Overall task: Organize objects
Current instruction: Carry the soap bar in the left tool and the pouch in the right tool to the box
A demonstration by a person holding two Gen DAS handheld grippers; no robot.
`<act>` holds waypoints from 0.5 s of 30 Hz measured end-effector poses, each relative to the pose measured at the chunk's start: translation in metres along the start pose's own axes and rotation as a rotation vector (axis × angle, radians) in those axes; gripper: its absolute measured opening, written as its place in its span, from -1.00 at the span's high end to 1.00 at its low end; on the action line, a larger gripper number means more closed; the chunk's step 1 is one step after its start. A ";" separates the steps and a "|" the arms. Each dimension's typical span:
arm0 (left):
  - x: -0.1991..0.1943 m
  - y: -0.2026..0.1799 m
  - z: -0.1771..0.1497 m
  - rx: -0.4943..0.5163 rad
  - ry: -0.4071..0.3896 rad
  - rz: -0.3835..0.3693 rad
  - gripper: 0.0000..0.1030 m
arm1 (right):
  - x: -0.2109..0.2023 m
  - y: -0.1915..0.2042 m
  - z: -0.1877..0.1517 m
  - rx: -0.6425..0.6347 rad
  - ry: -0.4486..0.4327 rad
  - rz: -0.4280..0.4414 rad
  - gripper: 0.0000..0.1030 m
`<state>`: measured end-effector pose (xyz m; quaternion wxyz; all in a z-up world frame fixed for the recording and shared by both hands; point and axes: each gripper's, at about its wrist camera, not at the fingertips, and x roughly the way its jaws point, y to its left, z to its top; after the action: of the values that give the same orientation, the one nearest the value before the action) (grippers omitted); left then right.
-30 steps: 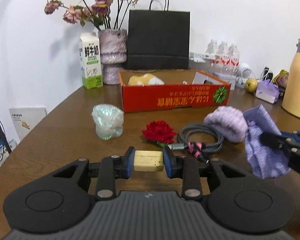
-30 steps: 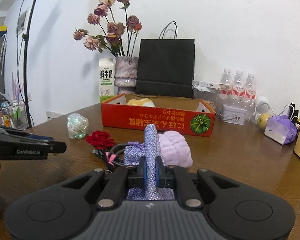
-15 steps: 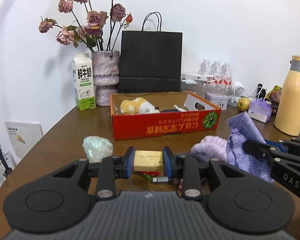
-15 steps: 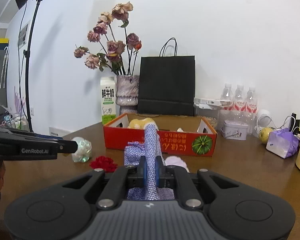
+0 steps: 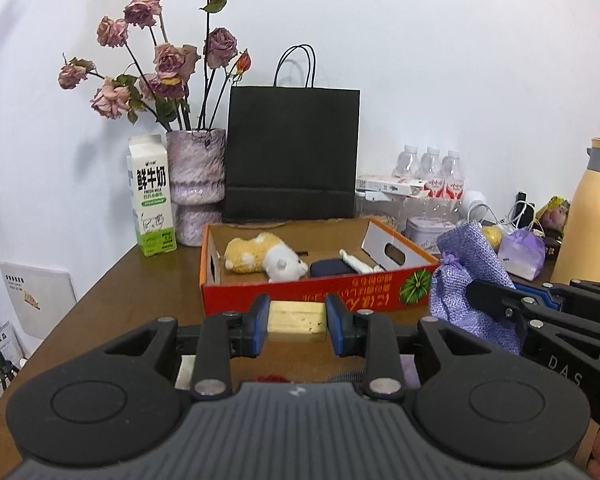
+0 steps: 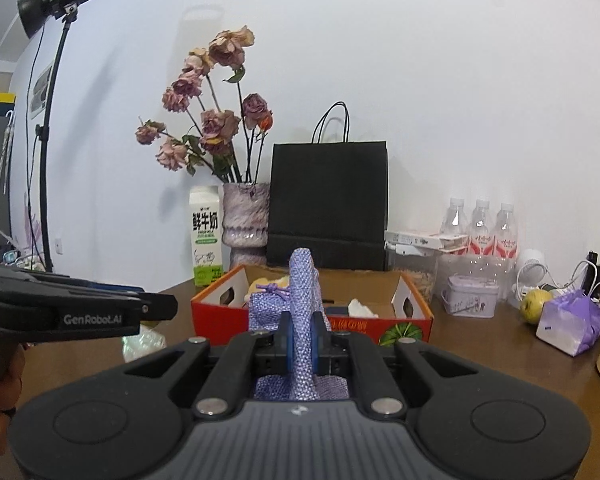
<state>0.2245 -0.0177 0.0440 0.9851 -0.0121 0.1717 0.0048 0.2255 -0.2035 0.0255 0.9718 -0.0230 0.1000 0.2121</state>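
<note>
My left gripper is shut on a pale yellow block, held just in front of the red cardboard box. My right gripper is shut on a purple mesh pouch, which also shows at the right of the left wrist view as the purple mesh pouch. Both are lifted above the brown table. Inside the box lie a yellow and white plush toy, a dark rounded object and a white tube. The left gripper's arm crosses the left of the right wrist view.
Behind the box stand a milk carton, a vase of dried roses and a black paper bag. Water bottles, a tin, a purple bag and a yellow flask crowd the right. A shiny wrapped bundle lies at the left.
Both grippers have risen and moved toward the red box with their loads. The red flower, cable and lilac knit item on the table have dropped out of sight beneath them.
</note>
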 end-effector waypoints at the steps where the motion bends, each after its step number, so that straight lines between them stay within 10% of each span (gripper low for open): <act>1: 0.003 -0.001 0.003 -0.001 -0.003 -0.003 0.40 | 0.003 -0.002 0.003 -0.002 -0.003 -0.001 0.86; 15: 0.050 -0.009 0.030 -0.016 -0.016 -0.009 0.40 | 0.050 -0.020 0.030 -0.022 -0.017 -0.015 0.86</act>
<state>0.2814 -0.0253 0.0557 0.9863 -0.0209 0.1639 0.0020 0.2837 -0.1985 0.0443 0.9739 -0.0328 0.0891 0.2060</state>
